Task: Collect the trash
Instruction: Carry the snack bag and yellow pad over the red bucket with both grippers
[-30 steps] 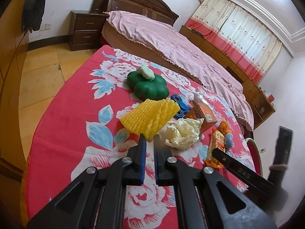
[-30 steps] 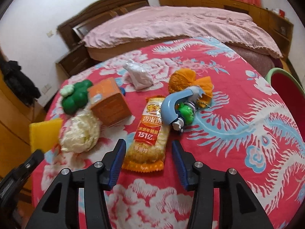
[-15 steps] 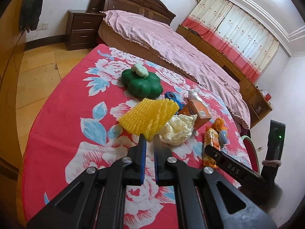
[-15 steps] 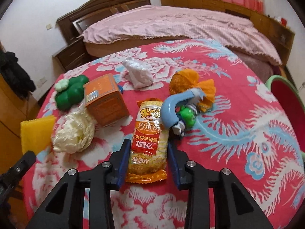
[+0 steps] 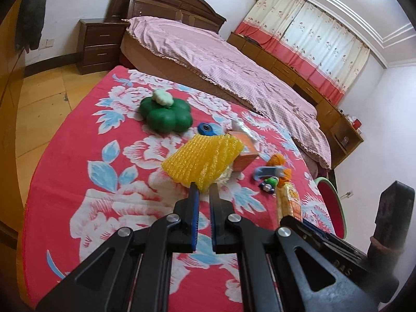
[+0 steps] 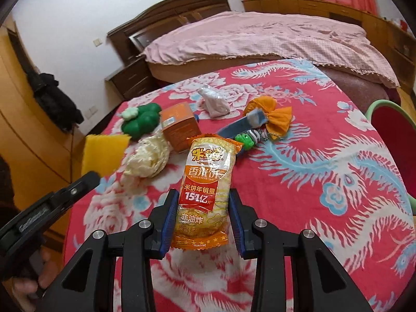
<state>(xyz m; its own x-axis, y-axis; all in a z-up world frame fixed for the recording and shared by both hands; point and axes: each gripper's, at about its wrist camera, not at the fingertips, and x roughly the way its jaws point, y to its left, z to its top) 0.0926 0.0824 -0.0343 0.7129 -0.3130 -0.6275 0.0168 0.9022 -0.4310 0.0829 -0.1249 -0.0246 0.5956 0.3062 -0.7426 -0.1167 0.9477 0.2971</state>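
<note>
Nearest the front edge of the round surface (image 6: 338, 195), covered in a red floral cloth, the right gripper (image 6: 202, 197) has its two blue-padded fingers clamped on the lower half of a rice cracker packet (image 6: 205, 182). The packet is lifted, tilting up and away from the cloth.

The left gripper (image 5: 204, 186) has its fingers nearly together, pinching the lower corner of a yellow foam fruit net (image 5: 205, 158), which also appears raised off the surface.

Both loads are light and floppy, so the grip should probably stay firm and the carry slow; the slick packet could slide out downward.

Toward the middle lie a crumpled cream wrapper (image 6: 148, 158), an orange carton (image 6: 179, 126) and a small toy with a blue arm (image 6: 244, 127). Beyond them sit a green flower-shaped object (image 5: 166, 115) and a white crumpled bag (image 6: 214, 101).

A red bin with a pale green rim (image 6: 390, 124), beside the right edge, looks the likely drop point.
</note>
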